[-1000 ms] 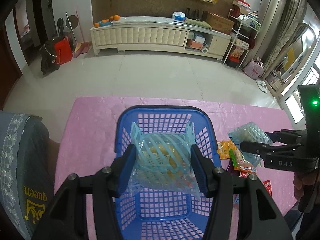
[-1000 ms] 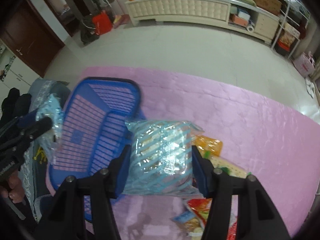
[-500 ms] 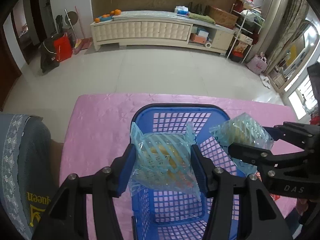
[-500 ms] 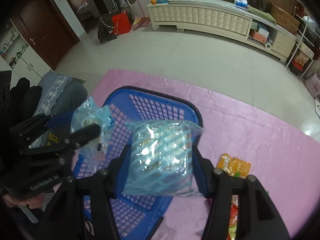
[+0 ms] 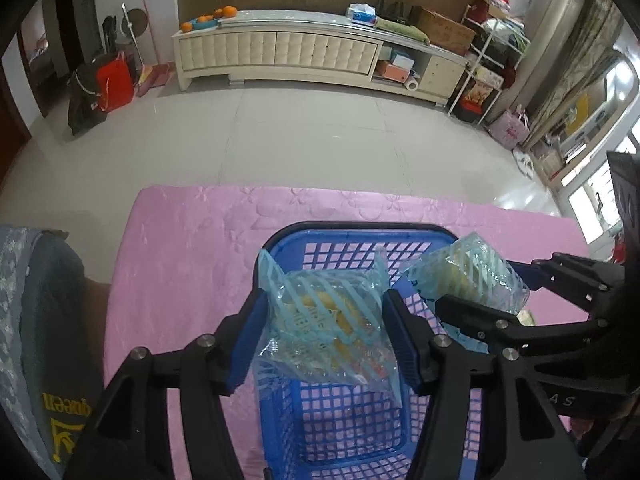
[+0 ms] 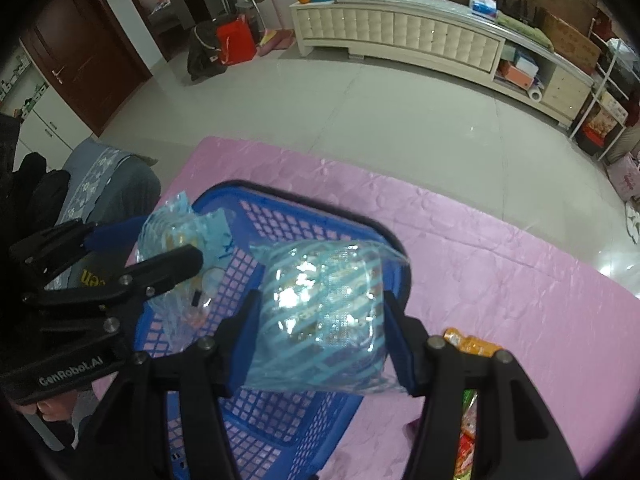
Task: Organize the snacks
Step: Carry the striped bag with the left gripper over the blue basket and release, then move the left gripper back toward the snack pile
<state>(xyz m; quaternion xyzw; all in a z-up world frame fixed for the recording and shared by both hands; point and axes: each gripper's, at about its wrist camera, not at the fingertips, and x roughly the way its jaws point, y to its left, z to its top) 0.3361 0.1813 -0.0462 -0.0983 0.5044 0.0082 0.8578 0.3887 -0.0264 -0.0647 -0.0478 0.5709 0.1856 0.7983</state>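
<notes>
Item: blue mesh basket (image 5: 352, 432) on pink-clothed surface (image 5: 192, 264); bottom bare through the grid, nothing yet lying inside as far as visible

Item: blue-striped clear snack packet (image 5: 328, 328), yellowish contents, between the pads of left claw (image 5: 326, 340); jaws opening, packet not yet fallen, pads seemingly just touching its sides; hanging above basket interior, roughly centre

Item: second blue-striped snack packet (image 6: 324, 316), clamped across its width by right claw (image 6: 320, 324); held over the basket's 3 o'clock rim in right wrist view, partly above the cloth; in left wrist view seen at 2 o'clock of the first packet, close beside, contact impossible to tell

Item: orange-yellow snack pouch (image 6: 472, 346) and red-green wrappers (image 6: 468, 432), loose on the cloth at 4 o'clock of the basket, outside it, awaiting sorting

Background: tiled floor, cream cabinet with oranges (image 5: 212, 18) at 12 o'clock; grey garment with yellow lettering (image 5: 44, 360) at 9 o'clock

Step in hand, judged: dropping two packets into the basket, left release under way

Next move, judged: full spreading of left jaws and lift clear; shift of right claw toward 9 o'clock until fully over the basket, then release; care against snagging crinkly film on pads or rim
</notes>
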